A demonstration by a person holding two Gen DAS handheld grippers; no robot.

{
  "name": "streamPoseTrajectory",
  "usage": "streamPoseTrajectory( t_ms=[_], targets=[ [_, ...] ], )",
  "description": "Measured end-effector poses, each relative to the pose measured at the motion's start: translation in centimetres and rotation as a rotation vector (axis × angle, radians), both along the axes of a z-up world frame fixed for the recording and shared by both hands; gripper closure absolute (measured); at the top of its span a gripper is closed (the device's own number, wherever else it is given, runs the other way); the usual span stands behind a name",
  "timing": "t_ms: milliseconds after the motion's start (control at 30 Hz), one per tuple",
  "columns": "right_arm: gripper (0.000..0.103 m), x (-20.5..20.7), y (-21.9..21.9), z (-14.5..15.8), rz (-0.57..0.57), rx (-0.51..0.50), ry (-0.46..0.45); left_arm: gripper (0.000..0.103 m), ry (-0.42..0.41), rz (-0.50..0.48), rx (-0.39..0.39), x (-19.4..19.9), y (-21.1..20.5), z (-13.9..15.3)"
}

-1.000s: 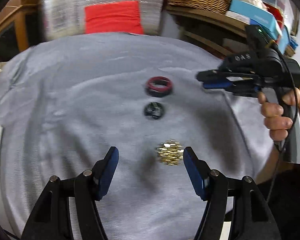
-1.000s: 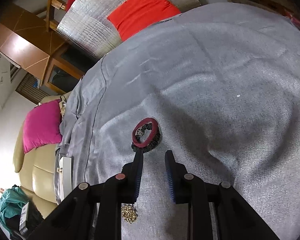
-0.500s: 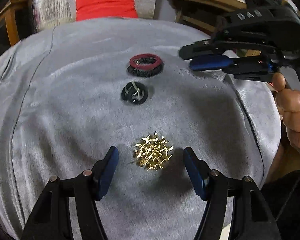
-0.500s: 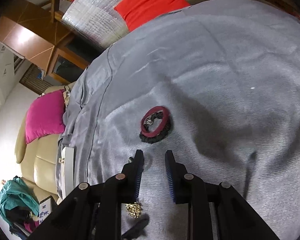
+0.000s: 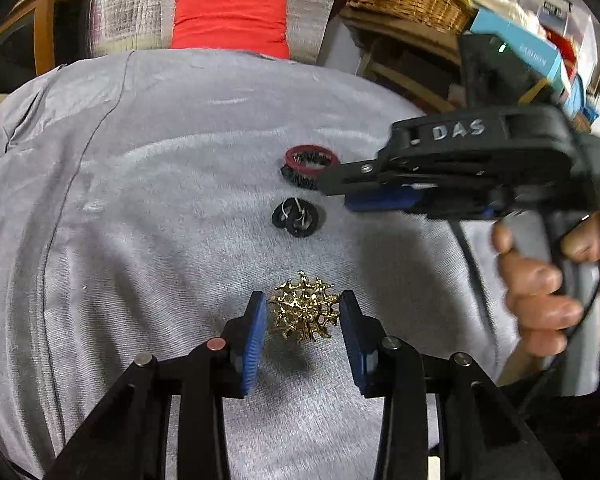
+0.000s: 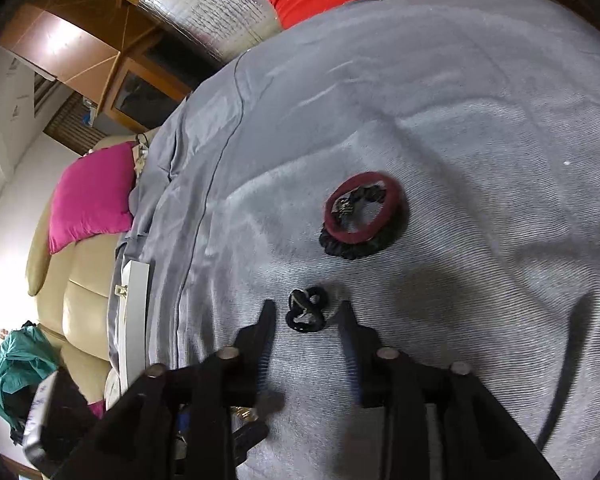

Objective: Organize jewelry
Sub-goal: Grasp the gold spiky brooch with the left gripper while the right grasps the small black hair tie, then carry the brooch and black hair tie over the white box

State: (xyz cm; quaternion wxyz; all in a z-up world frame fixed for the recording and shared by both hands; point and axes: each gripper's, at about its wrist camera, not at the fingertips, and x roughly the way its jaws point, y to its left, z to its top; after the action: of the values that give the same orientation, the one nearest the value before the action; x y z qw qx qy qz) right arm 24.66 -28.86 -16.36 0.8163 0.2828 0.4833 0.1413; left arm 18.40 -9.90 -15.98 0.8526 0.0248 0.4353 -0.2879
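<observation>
Left gripper [image 5: 302, 322] is closing around the gold brooch [image 5: 304, 311] (low centre), pads not touching. Its spikes could snag the grey cloth [image 5: 140, 200]. Right gripper [image 6: 306, 320] is opening over the black rings [image 6: 307, 309].

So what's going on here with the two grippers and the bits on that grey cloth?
A person is sorting jewelry on a grey cloth with two handheld grippers. The left gripper is closing around a gold spiky ornament, pads not yet touching it. The right gripper is opening, with a small black looped piece lying between its fingers. A red ring on a black scrunchie lies further away, untouched.
</observation>
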Motion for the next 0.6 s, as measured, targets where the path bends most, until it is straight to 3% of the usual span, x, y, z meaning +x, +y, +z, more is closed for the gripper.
streamPoseTrajectory(
  t_ms=[33, 67, 167, 500, 567, 600],
  targets=[
    [0.052, 0.1, 0.3, 0.1, -0.001, -0.001, -0.005, 0.064, 0.003, 0.001, -0.007, -0.1, 0.2, 0.1],
    [0.051, 0.1, 0.4, 0.1, -0.003, -0.007, -0.01, 0.064, -0.002, 0.003, -0.009, -0.2, 0.4, 0.3],
    [0.051, 0.4, 1.1, 0.1, 0.007, -0.017, -0.011, 0.064, 0.026, -0.034, -0.068, -0.4, 0.9, 0.5],
    [0.051, 1.8, 4.4, -1.6, 0.057, -0.178, 0.02, 0.064, -0.002, 0.004, -0.035, -0.5, 2.8, 1.1],
    [0.074, 1.8, 5.1, -1.4, 0.063, -0.256, -0.004, 0.064, -0.001, 0.02, -0.035, -0.4, 3.4, 1.2],
    [0.076, 1.9, 5.3, -1.5, 0.069, -0.286, -0.004, 0.064, -0.004, 0.032, -0.028, -0.4, 3.7, 1.2]
  ],
)
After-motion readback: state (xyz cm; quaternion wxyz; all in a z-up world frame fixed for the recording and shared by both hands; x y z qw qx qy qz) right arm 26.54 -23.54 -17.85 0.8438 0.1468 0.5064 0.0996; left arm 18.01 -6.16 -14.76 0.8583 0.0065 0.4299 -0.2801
